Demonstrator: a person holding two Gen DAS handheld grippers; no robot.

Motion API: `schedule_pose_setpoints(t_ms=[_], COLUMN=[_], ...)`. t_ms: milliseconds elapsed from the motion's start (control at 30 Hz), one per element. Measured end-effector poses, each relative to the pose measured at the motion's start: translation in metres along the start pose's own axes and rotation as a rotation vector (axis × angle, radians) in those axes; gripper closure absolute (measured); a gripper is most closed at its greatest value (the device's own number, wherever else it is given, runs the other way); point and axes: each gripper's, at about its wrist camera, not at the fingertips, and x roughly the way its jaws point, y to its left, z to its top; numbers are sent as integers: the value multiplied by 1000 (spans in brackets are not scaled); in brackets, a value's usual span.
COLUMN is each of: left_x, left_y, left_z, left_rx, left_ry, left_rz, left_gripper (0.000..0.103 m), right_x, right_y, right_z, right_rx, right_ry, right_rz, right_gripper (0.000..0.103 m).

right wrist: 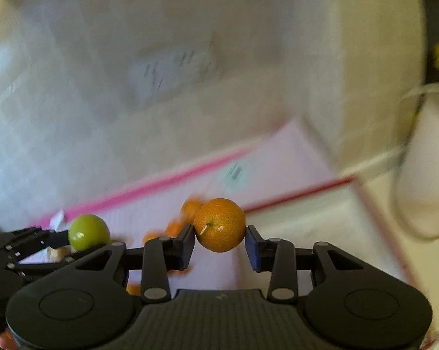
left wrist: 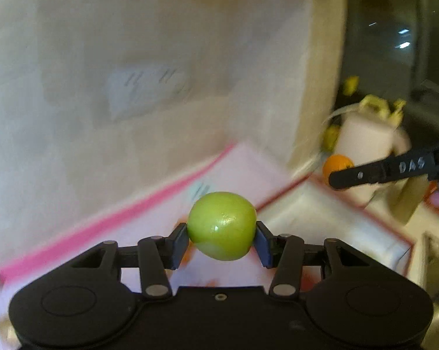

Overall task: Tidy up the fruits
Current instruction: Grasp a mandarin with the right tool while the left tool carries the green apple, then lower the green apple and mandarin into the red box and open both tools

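left gripper (left wrist: 221, 234) clamped on green fruit (left wrist: 221, 225), right gripper (right wrist: 220, 239) clamped on orange fruit (right wrist: 219, 224); both held above pink-edged tray (left wrist: 149, 201). step: carrying picked pair. next: sort by colour, prob orange one to red-edged tray (left wrist: 330, 213), w/ steady grip.

Heavily motion-blurred in both views: pale backdrop (left wrist: 131, 58), with grey smudged marks (left wrist: 146, 87) too smeared to read. Pink-edged tray (left wrist: 149, 198) streaked, its printed label (right wrist: 234, 173) illegible. Orange blobs (right wrist: 172, 229) behind the held orange (right wrist: 219, 224), too smeared to count, partly hidden by the right gripper (right wrist: 219, 246). Yellow-and-white clutter (left wrist: 371, 116) at right, unidentifiable. Right gripper cut off by the left view's right edge; left gripper (right wrist: 82, 243) cropped at the right view's left edge.
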Motion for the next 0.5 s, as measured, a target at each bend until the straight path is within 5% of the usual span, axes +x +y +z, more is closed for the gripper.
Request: schedule_pose_setpoints(t_ms=[167,500], left_x=[37,195], left_y=[-32,-81], left_z=[50,32], left_rx=[17,-96], left_ry=[-10,343], left_rz=[-155,-309], left_gripper=[46,46], right_x=[-23,73], right_y=[-43,-137], right_z=[17,-31], right_rx=[30,216], right_ry=[-79,162], right_rz=[-86,-129], right_gripper=[63,63])
